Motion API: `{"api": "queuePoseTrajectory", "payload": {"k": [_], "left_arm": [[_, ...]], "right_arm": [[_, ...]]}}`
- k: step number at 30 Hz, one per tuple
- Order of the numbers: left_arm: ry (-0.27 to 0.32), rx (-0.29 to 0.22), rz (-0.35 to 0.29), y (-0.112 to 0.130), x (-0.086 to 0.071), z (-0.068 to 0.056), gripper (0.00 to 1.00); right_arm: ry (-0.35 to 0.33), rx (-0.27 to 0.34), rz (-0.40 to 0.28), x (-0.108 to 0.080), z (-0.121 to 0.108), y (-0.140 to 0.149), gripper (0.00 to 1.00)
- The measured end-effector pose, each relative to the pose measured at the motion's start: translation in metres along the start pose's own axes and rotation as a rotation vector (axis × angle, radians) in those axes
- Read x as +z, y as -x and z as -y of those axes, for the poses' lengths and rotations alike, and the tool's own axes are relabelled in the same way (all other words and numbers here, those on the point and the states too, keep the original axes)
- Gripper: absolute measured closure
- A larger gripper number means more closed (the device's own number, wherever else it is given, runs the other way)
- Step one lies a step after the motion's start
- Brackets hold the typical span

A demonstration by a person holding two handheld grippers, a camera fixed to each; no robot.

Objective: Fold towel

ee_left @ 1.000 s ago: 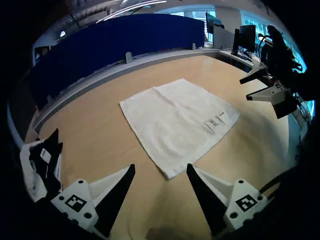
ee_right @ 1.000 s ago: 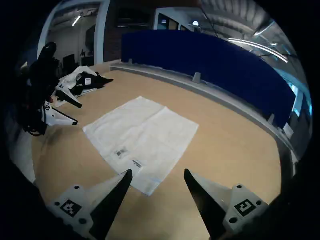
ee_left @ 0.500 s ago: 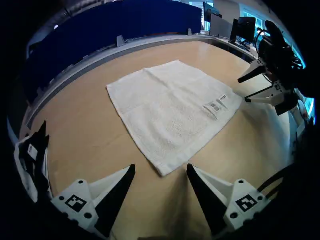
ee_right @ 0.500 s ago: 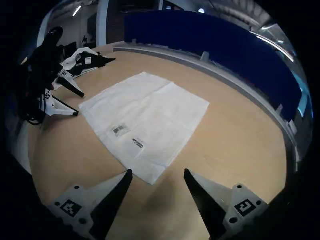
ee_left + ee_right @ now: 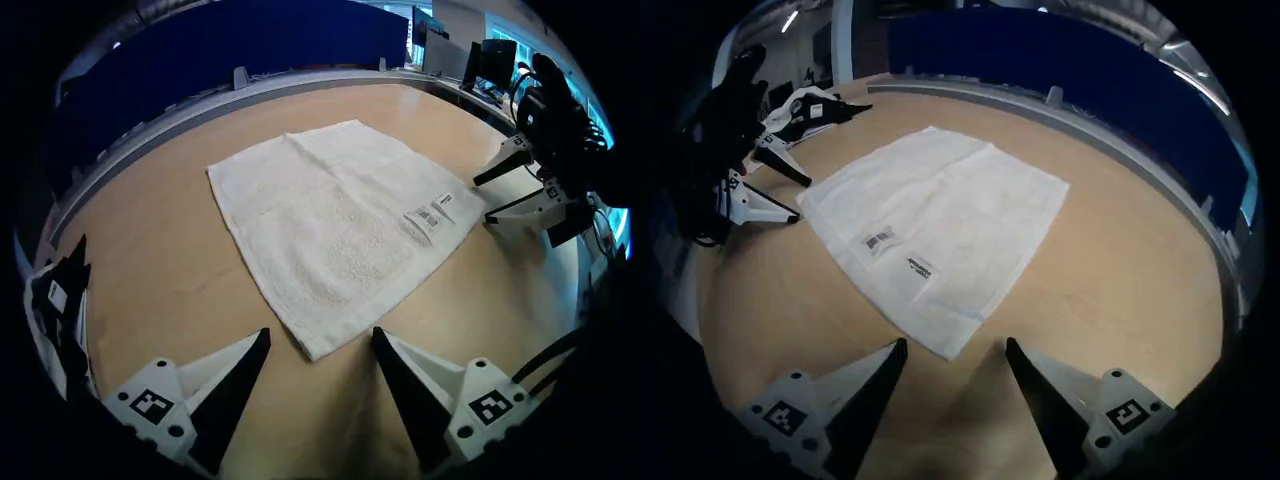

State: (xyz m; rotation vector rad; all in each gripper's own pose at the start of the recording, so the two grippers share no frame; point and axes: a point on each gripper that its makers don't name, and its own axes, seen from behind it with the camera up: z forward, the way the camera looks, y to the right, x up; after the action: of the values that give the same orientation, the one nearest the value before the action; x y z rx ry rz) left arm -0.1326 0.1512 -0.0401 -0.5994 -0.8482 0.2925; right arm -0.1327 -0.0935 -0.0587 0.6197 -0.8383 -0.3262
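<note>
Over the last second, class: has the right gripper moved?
Yes. In the left gripper view, the right gripper has drawn closer to the labelled corner of the towel.

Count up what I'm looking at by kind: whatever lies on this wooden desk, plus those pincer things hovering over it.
Towel: 1
Labels on the towel: 2
Tools: 2 (left tool, right tool), both open
Heap of black and white fabric: 1
Total: 6
</note>
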Motion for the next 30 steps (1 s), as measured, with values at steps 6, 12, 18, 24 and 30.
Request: {"api": "queuePoseTrajectory", "payload": {"k": [6,12,18,24,30], "left_arm": [[-0.004,-0.006,0.005,0.001,-0.001,-0.002,0.11],[0.002,0.001,0.018,0.001,-0.001,-0.005,0.23],[0.005,0.005,0.029,0.001,-0.001,-0.01,0.36],[0.0,0.007,0.028,0.0,0.0,-0.011,0.51],[-0.01,0.001,0.024,-0.001,0.0,-0.01,0.72]], "right_arm": [[-0.015,0.024,-0.005,0.004,0.004,0.0,0.16],[-0.03,0.017,-0.012,0.005,0.007,-0.002,0.28],[-0.035,0.022,-0.014,0.007,0.008,-0.004,0.44],[-0.032,0.033,-0.012,0.007,0.007,-0.003,0.57],[-0.048,0.057,-0.009,0.006,0.012,-0.004,0.7]]}}
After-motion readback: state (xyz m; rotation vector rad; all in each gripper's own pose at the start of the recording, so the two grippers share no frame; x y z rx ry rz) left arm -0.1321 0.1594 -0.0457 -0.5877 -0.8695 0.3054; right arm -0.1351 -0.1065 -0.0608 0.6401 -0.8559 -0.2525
